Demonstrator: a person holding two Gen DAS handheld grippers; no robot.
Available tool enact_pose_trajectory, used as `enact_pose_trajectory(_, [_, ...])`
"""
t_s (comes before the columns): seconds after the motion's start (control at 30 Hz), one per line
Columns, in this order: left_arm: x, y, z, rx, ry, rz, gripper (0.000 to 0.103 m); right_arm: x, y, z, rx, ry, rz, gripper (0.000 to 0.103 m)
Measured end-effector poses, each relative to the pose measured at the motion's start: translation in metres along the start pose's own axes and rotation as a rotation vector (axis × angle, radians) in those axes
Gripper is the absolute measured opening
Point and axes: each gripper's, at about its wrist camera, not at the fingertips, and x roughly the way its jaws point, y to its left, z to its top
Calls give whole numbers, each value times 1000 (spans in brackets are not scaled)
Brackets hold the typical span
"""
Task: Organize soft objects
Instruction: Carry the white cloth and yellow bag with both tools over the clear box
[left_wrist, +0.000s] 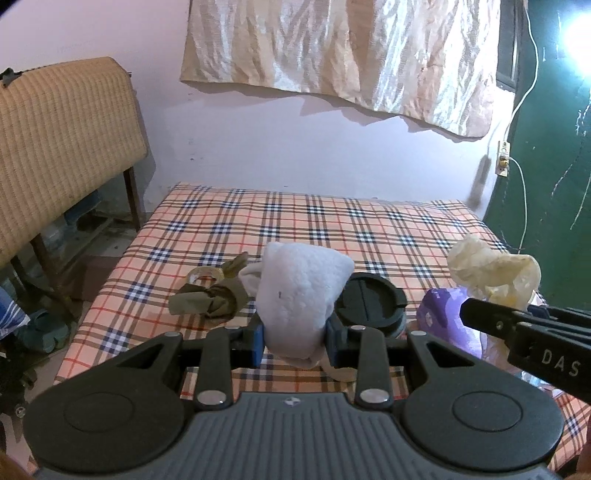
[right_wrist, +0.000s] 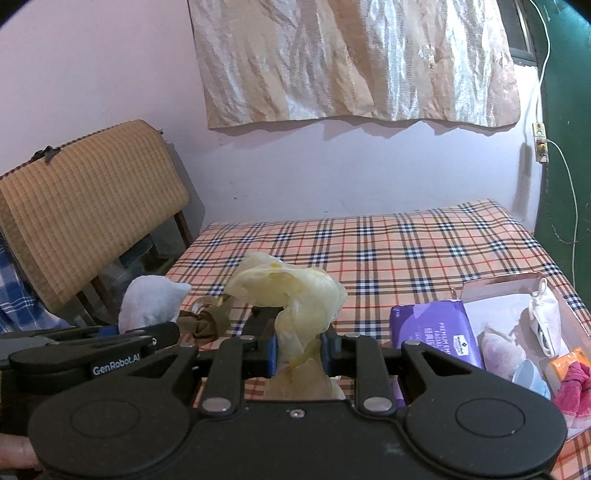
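A crumpled beige cloth (right_wrist: 354, 59) hung on the pale wall (right_wrist: 110, 74) above the plaid-covered bed (right_wrist: 388, 251). A woven straw mat (left_wrist: 62, 147) was draped over a wooden frame beside the bed. A white cable (right_wrist: 569, 192) ran from a wall socket (right_wrist: 540, 142) down the green wall (left_wrist: 554, 166).

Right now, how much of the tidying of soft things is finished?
Done: several soft items already lie in the open box. In hand: left gripper holds the white sock, right gripper holds the yellowish cloth. Left: the olive cloth on the bed.
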Motion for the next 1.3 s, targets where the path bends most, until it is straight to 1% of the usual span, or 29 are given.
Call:
enact_pose_trajectory(0.5, [9,-29,1,43,11,-56,33,-9,-33,1,33,-19,-53,27])
enact_pose_trajectory(1.3, [24,-74,4,99,26,-125,34,-15,-81,5,72,-29,-122,27])
